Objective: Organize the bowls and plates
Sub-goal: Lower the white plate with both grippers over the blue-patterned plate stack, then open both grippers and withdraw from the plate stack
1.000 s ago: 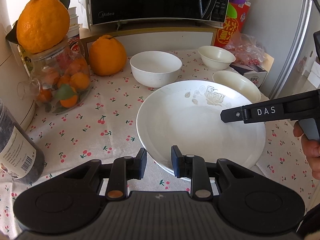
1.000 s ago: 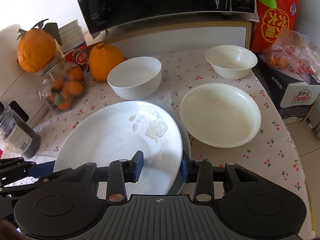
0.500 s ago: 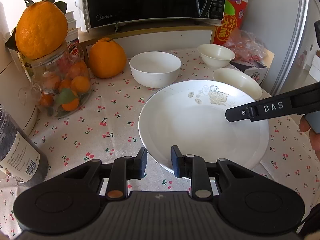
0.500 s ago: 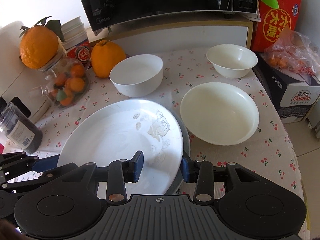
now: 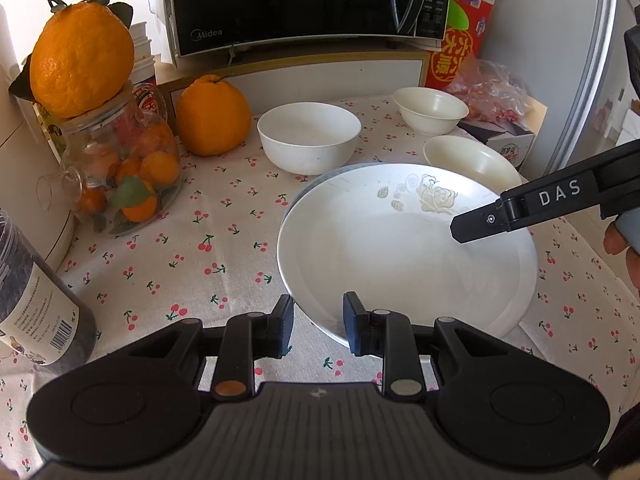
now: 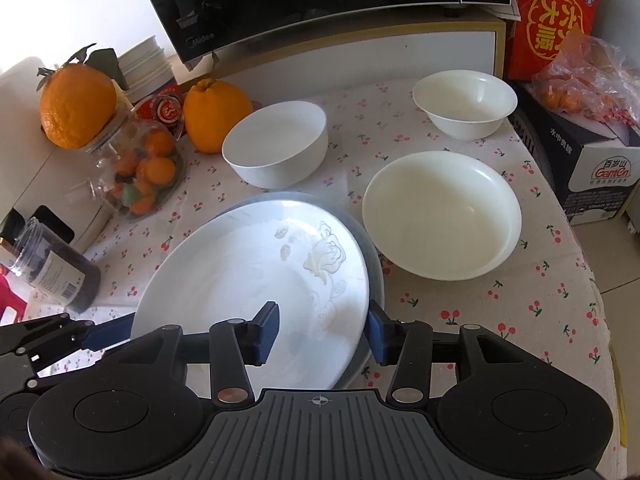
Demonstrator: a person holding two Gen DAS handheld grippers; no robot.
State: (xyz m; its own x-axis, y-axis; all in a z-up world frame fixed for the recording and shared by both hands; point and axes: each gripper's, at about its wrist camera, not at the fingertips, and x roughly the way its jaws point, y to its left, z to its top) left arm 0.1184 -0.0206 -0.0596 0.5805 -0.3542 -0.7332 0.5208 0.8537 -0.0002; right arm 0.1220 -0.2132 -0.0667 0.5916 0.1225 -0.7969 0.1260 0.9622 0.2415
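Right wrist view shows the white rose-patterned plate (image 6: 256,280) lying on a grey plate (image 6: 374,264) whose rim peeks out at its right edge, both on the cherry-print tablecloth (image 6: 520,308). My right gripper (image 6: 322,334) is parted wide, its fingers astride the near rim of the stack and gripping nothing. My left gripper (image 5: 318,326) is parted a little, one finger inside the plate's left rim and one outside, not clamped that I can tell. Just right of the stack sits a shallow cream bowl (image 6: 442,214); behind are a deep white bowl (image 6: 276,142) and a small cream bowl (image 6: 466,104). A fruit jar (image 5: 124,172) stands farther left.
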